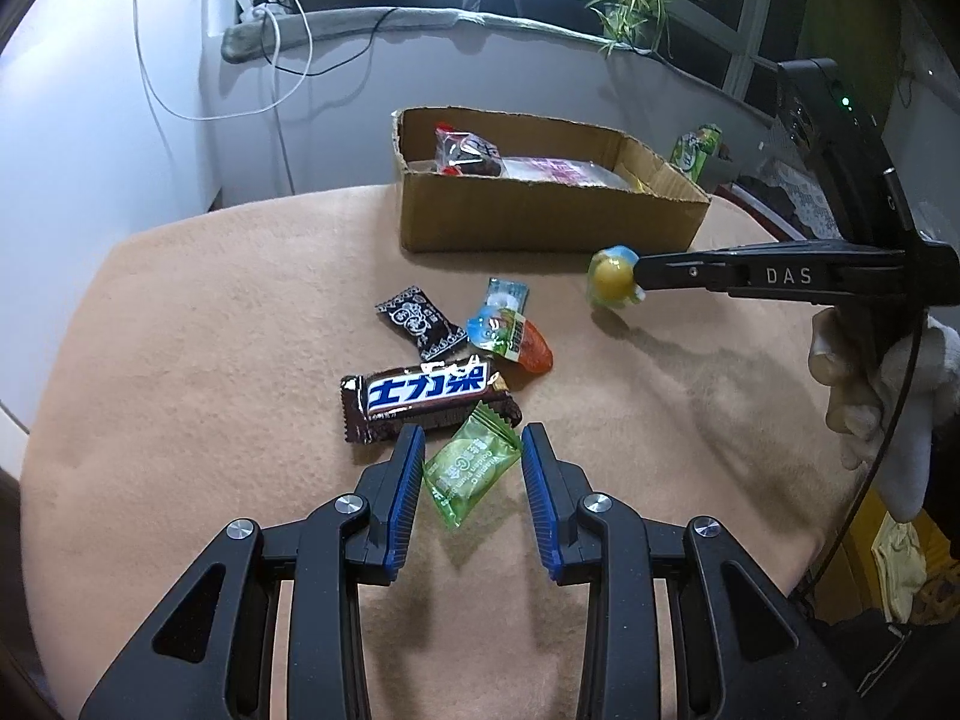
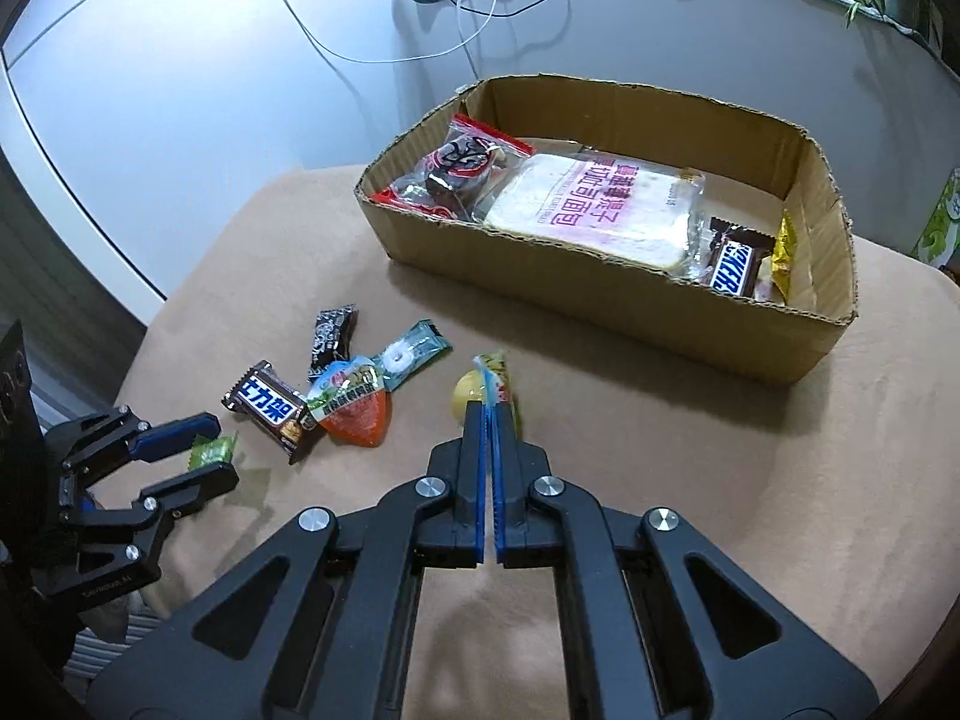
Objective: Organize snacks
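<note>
A cardboard box (image 1: 540, 216) (image 2: 600, 294) stands at the back of the tan table and holds several packed snacks. My right gripper (image 2: 489, 414) (image 1: 636, 279) is shut on a yellow jelly cup (image 2: 471, 396) (image 1: 612, 273) and holds it just above the table in front of the box. My left gripper (image 1: 474, 438) (image 2: 216, 444) is open around a green candy packet (image 1: 471, 468) (image 2: 213, 450) that lies on the table. A Snickers bar (image 1: 429, 399) (image 2: 270, 408), an orange jelly cup (image 1: 510, 339) (image 2: 354, 405), a black candy (image 1: 420, 321) and a teal candy (image 1: 507, 294) lie close by.
A green carton (image 1: 696, 150) stands behind the box at the right. White and black cables (image 1: 282, 48) hang down the wall behind the table. A potted plant (image 1: 636, 6) stands on the window ledge. The table's edge curves near the left.
</note>
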Action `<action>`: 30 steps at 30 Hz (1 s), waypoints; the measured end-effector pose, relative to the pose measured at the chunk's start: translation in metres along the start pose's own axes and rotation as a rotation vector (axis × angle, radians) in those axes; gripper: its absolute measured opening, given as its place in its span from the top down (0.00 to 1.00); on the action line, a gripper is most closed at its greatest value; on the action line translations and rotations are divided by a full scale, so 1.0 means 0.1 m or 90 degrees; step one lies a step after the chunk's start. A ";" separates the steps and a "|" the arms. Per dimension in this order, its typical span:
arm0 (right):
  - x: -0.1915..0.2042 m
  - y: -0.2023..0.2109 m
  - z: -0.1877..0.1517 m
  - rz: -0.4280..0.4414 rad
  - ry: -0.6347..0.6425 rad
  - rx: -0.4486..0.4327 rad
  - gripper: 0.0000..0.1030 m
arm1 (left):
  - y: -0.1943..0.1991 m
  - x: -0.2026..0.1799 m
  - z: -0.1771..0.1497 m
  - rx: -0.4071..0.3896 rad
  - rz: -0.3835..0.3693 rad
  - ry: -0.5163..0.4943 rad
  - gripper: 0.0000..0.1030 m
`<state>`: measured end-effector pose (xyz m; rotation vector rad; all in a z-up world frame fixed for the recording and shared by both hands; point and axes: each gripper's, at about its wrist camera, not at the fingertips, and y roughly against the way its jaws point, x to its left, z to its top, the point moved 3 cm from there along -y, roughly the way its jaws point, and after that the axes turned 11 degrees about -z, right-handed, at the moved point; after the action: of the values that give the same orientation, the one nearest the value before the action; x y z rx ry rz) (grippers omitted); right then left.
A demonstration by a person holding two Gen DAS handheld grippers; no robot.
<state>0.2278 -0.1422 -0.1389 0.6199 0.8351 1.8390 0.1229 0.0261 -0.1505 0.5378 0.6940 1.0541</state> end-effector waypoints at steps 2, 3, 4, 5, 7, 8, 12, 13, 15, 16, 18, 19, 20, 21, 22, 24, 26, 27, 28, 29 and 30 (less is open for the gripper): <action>-0.01 -0.03 0.00 0.004 -0.005 0.002 0.99 | -0.01 -0.01 0.00 0.001 -0.002 0.000 0.69; -0.01 -0.03 0.00 0.005 -0.007 0.001 0.99 | -0.02 -0.01 0.00 0.001 -0.001 -0.001 0.69; -0.01 -0.02 0.00 0.005 -0.011 -0.004 0.99 | -0.02 -0.02 0.00 0.001 -0.001 -0.001 0.69; -0.02 0.00 0.01 0.005 -0.012 -0.008 0.99 | -0.01 -0.03 0.00 0.001 -0.002 -0.001 0.69; -0.01 0.04 0.02 0.008 -0.010 -0.016 0.99 | 0.00 -0.03 0.00 -0.001 -0.003 0.000 0.69; -0.01 0.07 0.03 0.008 -0.010 -0.019 0.99 | 0.01 -0.02 0.01 -0.002 -0.003 0.001 0.69; -0.05 0.18 0.07 0.009 -0.016 -0.035 0.99 | 0.05 0.00 0.07 -0.010 0.000 0.002 0.69; -0.07 0.21 0.09 0.010 -0.017 -0.038 0.99 | 0.06 0.00 0.08 -0.012 0.000 0.003 0.69; -0.08 0.24 0.11 0.008 -0.015 -0.039 0.99 | 0.08 0.00 0.11 -0.018 -0.001 0.005 0.69; -0.08 0.25 0.11 0.013 -0.012 -0.038 0.99 | 0.09 0.00 0.13 -0.021 -0.002 0.003 0.69; -0.05 0.20 0.09 0.029 0.002 -0.022 0.99 | 0.08 -0.01 0.16 -0.023 -0.002 0.001 0.69; -0.04 0.16 0.06 0.037 0.003 -0.010 0.99 | 0.08 -0.01 0.17 -0.024 -0.004 0.001 0.69; -0.01 0.12 0.04 0.043 0.008 -0.001 0.96 | 0.07 -0.01 0.18 -0.024 -0.005 0.001 0.69; 0.02 0.09 0.01 0.045 0.017 0.009 0.83 | 0.06 -0.01 0.18 -0.025 -0.005 0.002 0.69; 0.08 0.06 -0.03 0.046 0.031 0.012 0.56 | 0.06 -0.01 0.18 -0.026 -0.005 0.002 0.69; 0.19 0.05 -0.08 0.048 0.058 -0.005 0.24 | 0.06 -0.01 0.17 -0.026 -0.005 0.005 0.69; 0.32 0.01 -0.12 0.047 0.094 -0.008 0.22 | 0.06 0.00 0.17 -0.026 -0.005 0.007 0.69; 0.37 -0.02 -0.14 0.041 0.104 -0.006 0.22 | 0.06 0.01 0.17 -0.026 -0.004 0.008 0.69; 0.40 -0.06 -0.14 0.035 0.111 -0.003 0.22 | 0.07 0.01 0.17 -0.026 -0.002 0.008 0.69; 0.43 -0.10 -0.15 0.033 0.117 0.001 0.22 | 0.07 0.02 0.17 -0.026 -0.002 0.010 0.69; 0.45 -0.14 -0.15 0.033 0.122 0.006 0.22 | 0.07 0.02 0.17 -0.026 -0.001 0.011 0.69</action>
<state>0.2075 -0.1008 -0.1569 0.4800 0.9617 1.9651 0.1321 0.0296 -0.1350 0.4939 0.6868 1.0699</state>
